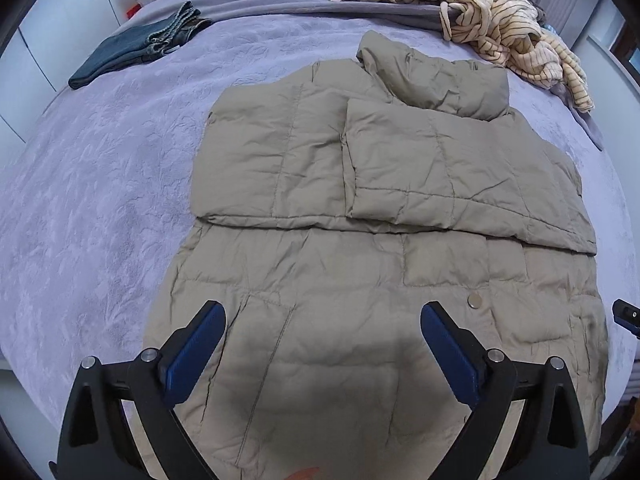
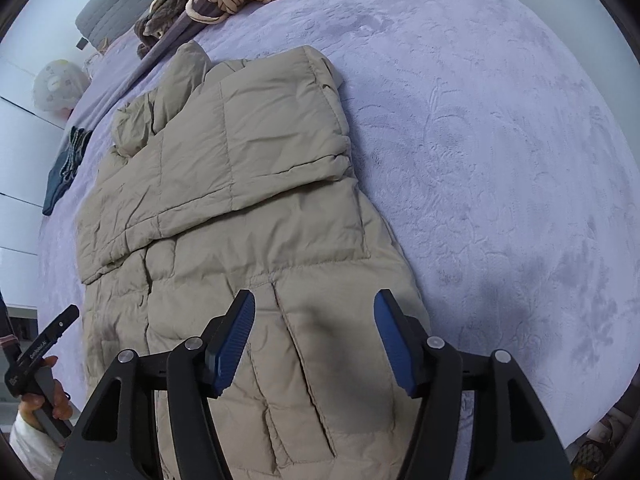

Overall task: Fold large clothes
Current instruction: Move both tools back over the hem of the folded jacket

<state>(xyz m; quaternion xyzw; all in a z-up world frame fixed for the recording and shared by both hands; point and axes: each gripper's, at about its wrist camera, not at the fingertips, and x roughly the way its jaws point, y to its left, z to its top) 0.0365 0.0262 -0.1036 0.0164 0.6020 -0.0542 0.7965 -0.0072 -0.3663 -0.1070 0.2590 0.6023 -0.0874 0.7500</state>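
A large khaki puffer jacket (image 1: 360, 208) lies flat on the lilac bed, its sleeves folded across the chest; it also shows in the right wrist view (image 2: 248, 200). My left gripper (image 1: 322, 320) is open and empty, hovering over the jacket's lower part near the hem. My right gripper (image 2: 314, 312) is open and empty, above the jacket's lower right side. The right gripper's tip (image 1: 626, 314) shows at the right edge of the left wrist view. The left gripper (image 2: 44, 348), held by a hand, shows at the lower left of the right wrist view.
Folded dark jeans (image 1: 136, 48) lie at the far left of the bed (image 1: 100, 200). A heap of striped cream and brown clothes (image 1: 500, 24) lies at the far right, near the pillows. The bedspread (image 2: 500, 180) stretches right of the jacket.
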